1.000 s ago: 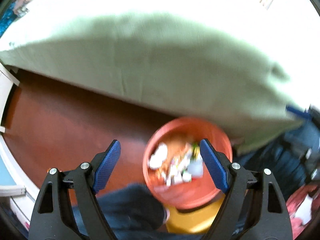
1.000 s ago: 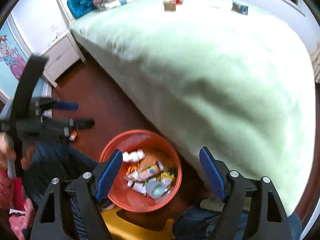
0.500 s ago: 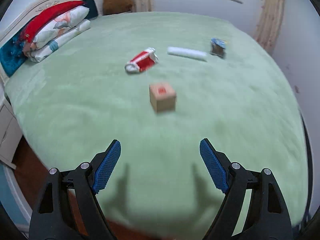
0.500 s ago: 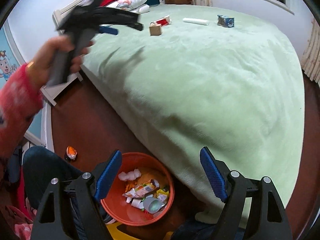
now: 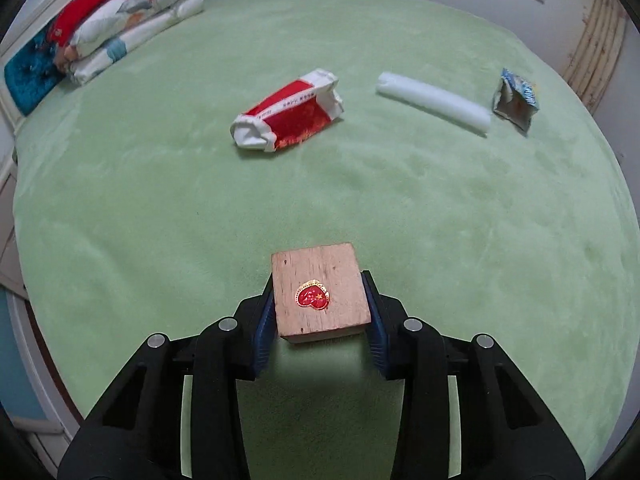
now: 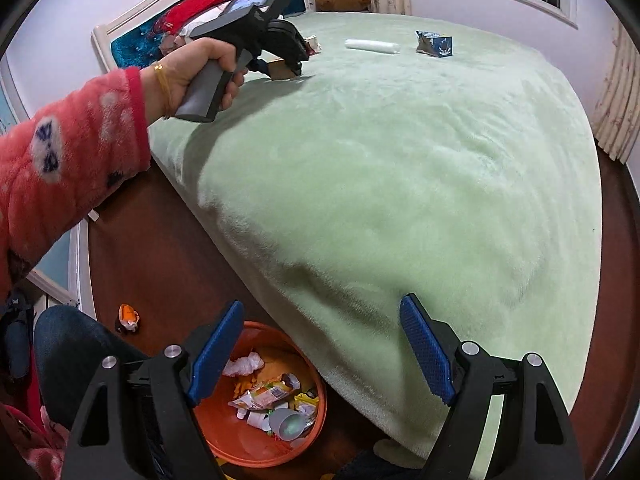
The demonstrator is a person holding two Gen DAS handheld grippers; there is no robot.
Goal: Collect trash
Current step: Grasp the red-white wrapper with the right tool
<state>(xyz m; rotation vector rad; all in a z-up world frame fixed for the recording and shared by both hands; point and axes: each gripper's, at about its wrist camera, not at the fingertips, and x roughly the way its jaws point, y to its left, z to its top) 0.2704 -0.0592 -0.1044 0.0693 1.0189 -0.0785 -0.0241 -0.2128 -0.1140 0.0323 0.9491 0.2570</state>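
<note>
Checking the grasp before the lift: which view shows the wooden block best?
The left wrist view: the wooden block fills the centre, with the left gripper shut on its sides. The right wrist view shows only a sliver of it behind that gripper.

Your left gripper (image 5: pixel 320 310) reaches out low over the bed's near-left part, its blue pads (image 5: pixel 264 320) pressed against both sides of the wooden block (image 5: pixel 318 292). Your left hand (image 6: pixel 200 70) wraps the grey handle, the arm stretched forward in its pink sleeve. Your right gripper (image 6: pixel 320 354) hangs back beyond the bed's near edge, tilted downward, its fingers (image 6: pixel 424 354) spread wide with nothing between them.
</note>
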